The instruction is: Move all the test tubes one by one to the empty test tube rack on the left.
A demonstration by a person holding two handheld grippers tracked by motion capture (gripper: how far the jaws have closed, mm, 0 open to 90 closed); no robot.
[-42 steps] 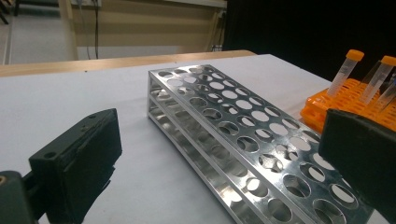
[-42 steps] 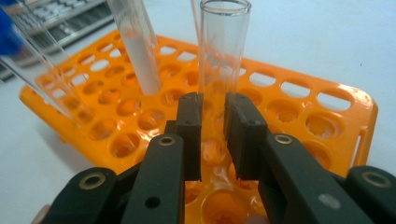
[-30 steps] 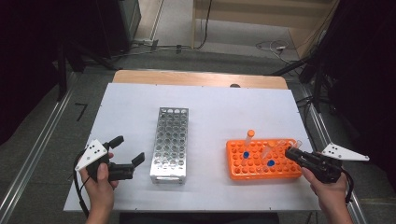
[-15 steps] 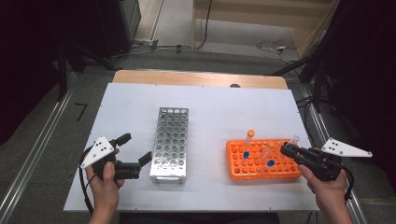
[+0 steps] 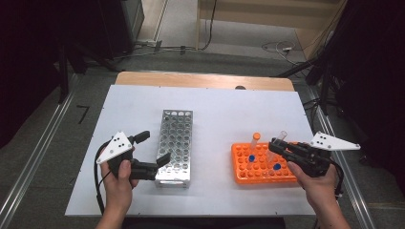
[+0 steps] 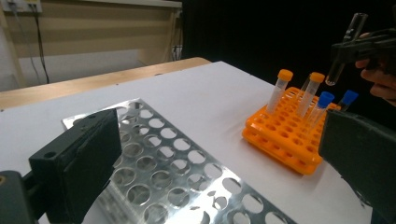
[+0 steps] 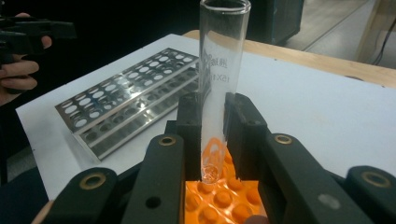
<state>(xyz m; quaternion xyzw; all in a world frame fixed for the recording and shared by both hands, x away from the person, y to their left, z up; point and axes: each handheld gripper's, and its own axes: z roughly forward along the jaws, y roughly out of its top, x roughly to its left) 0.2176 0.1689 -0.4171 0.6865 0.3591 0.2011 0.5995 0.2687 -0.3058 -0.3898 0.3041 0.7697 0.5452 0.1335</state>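
2 racks (image 5: 174, 145) (1 steel, 1 orange), 5 tubes (image 6: 281, 91), 2 grippers (image 5: 152, 149)

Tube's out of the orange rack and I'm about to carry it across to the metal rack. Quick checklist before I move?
1. Right gripper shut on the glass tube: ok.
2. Tube bottom above the orange rack: ok in the left gripper view.
3. Tube upright: roughly, slightly tilted; ok.
4. Metal rack holes free: ok, none filled.
5. Left gripper open beside the metal rack's near end: ok.
6. Capped tubes clear of the path: cannot tell.
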